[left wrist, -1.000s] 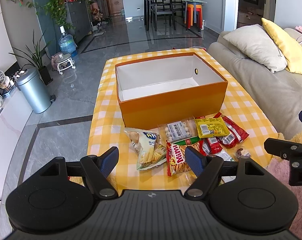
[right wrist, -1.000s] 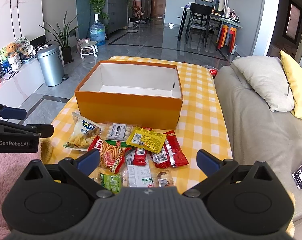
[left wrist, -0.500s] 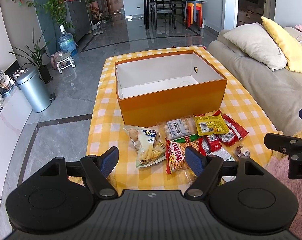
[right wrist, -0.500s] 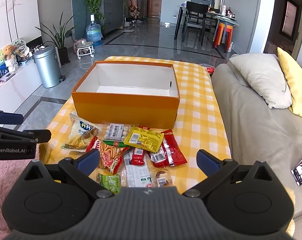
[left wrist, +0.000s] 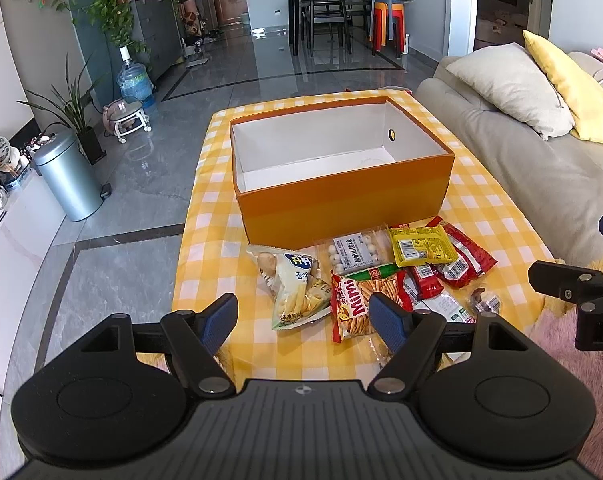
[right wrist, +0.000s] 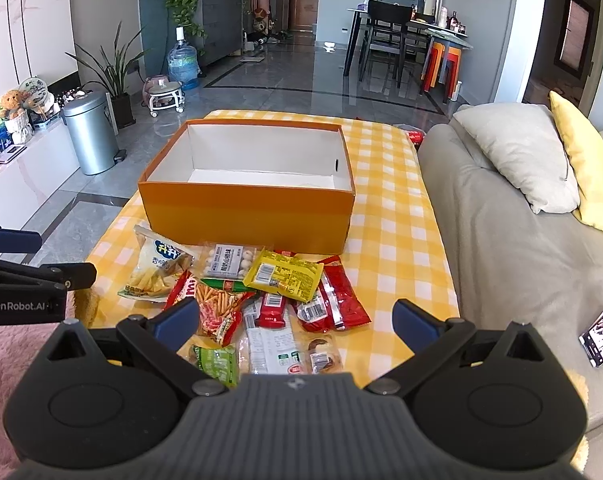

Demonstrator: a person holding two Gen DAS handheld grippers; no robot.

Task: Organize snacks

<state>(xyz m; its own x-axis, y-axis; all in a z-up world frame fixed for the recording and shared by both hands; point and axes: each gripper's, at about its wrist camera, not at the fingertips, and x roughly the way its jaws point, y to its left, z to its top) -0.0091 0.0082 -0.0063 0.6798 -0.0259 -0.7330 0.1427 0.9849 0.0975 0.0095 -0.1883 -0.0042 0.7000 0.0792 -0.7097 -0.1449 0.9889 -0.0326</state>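
The left gripper (left wrist: 303, 318) hangs over the near table edge with its jaws wide apart, holding nothing. The right gripper (right wrist: 295, 320) also has its jaws spread wide and empty, above the near end of the snack pile. "GenRobot.AI" is printed on the left gripper's side where it shows in the right wrist view.

The snacks lie loose on the yellow checked cloth (left wrist: 205, 256), between the grippers and the box. Nearest are a green packet (right wrist: 217, 364) and a white bar (right wrist: 273, 346). Beyond them lie a red "Mimi" bag (left wrist: 351, 306) of sticks, a pale fries bag (left wrist: 295, 286), red sachets (left wrist: 461, 256), a yellow packet (left wrist: 421, 246) and a clear tray (left wrist: 355, 252) of white balls with a Chinese label.

Behind the pile stands the orange box (left wrist: 341, 200), open-topped, white inside, with nothing in it.
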